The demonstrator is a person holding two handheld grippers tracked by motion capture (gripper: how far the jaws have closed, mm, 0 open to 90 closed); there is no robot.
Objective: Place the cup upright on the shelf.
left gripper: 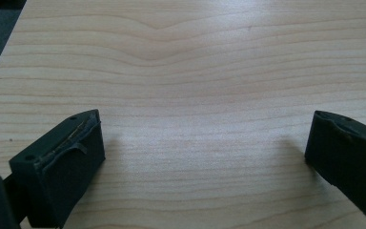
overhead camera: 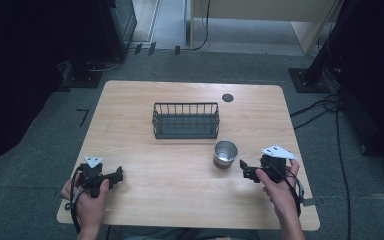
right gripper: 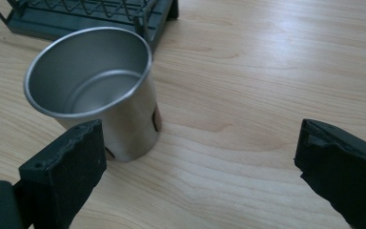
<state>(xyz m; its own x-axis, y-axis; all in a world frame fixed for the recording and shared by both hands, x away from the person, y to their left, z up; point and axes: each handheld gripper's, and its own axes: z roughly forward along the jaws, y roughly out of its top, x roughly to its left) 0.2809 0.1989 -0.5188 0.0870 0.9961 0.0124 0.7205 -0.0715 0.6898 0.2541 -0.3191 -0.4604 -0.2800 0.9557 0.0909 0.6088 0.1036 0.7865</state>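
Right hand-held gripper sits low near the right tabletop edge, pointing left toward the cup; jaws wide, nothing held. Cup stands upright just ahead of it, beside its left jaw in the right gripper view, not touched. Basket lies just behind the cup, mid-tabletop. Left hand-held gripper rests at the near-left corner, jaws wide, empty. Bare wood lies between the 2 grippers.
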